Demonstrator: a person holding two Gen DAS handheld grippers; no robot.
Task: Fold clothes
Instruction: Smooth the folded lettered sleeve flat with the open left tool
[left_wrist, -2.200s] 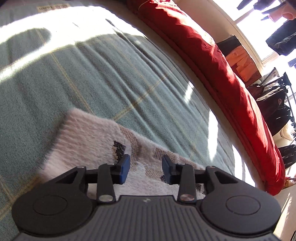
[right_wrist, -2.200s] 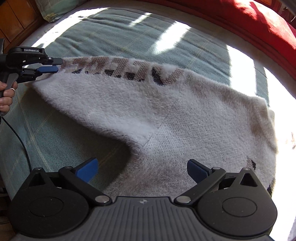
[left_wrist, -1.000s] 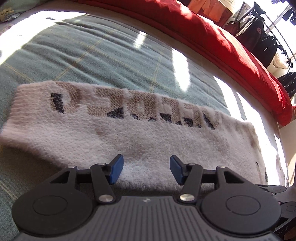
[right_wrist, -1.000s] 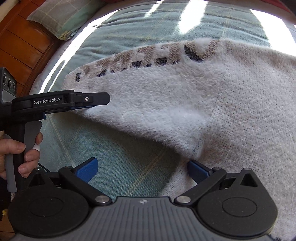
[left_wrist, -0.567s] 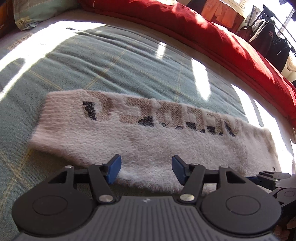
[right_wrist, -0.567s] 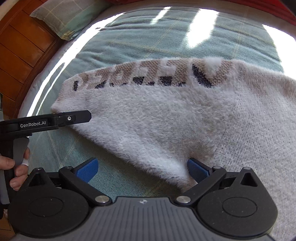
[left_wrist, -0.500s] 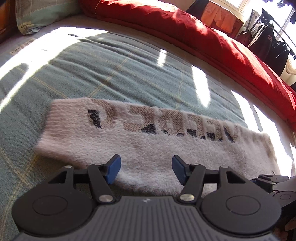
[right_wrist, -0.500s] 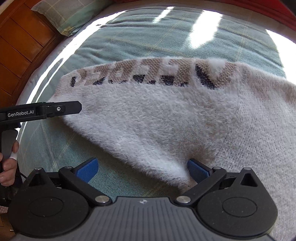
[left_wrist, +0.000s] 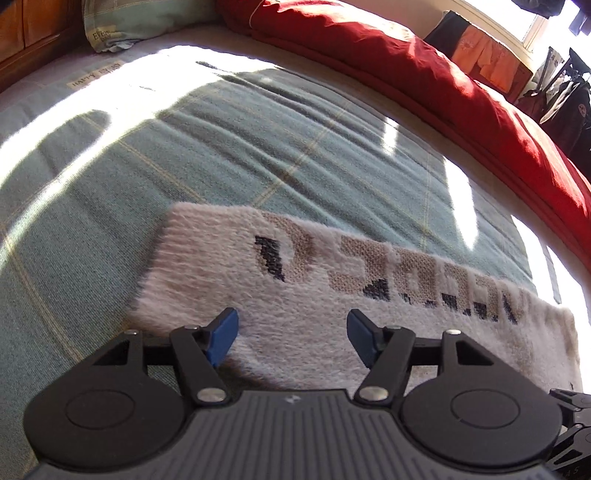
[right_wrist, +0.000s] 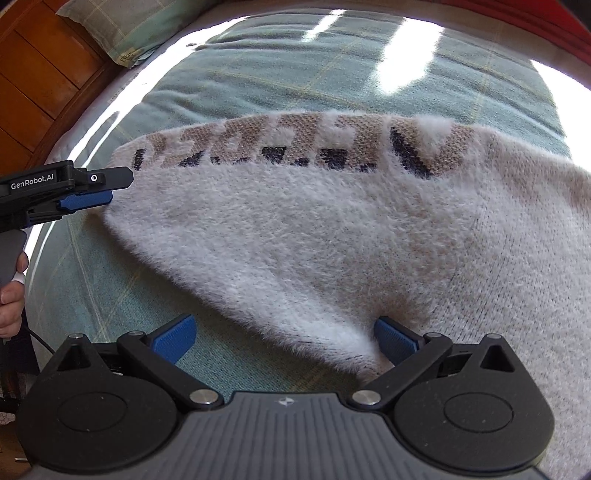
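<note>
The left tongs (left_wrist: 291, 338) hang over the near edge of the sweater (left_wrist: 332, 295), their blue pads (left_wrist: 221, 334) apart and spreading wider, with fuzzy knit under the gap but nothing pinched. The right tongs (right_wrist: 286, 339) stand wide apart too; the right pad (right_wrist: 395, 338) lies against the sweater's near point of fabric, the left pad over bare bedspread, gripping nothing.

The sweater (right_wrist: 332, 240) is a pale, cream-white fuzzy knit lying flat on the bed, folded into a long band on the side nearest the left tongs. A row of large block letters in tan and black runs along its far edge, upside down from both views. In the right wrist view the near edge runs slantwise, from the corner by the left tongs (right_wrist: 88, 199) down to a point by the right pad, and the knit widens off to the right.

Beyond it lies the green checked bedspread (left_wrist: 258, 147), lightly wrinkled and streaked with sun, open all along the far side. A red duvet (left_wrist: 424, 74) borders the bed's far edge, a pillow (left_wrist: 129, 26) sits at the left corner, and a wooden headboard (right_wrist: 37, 74) stands behind it.
</note>
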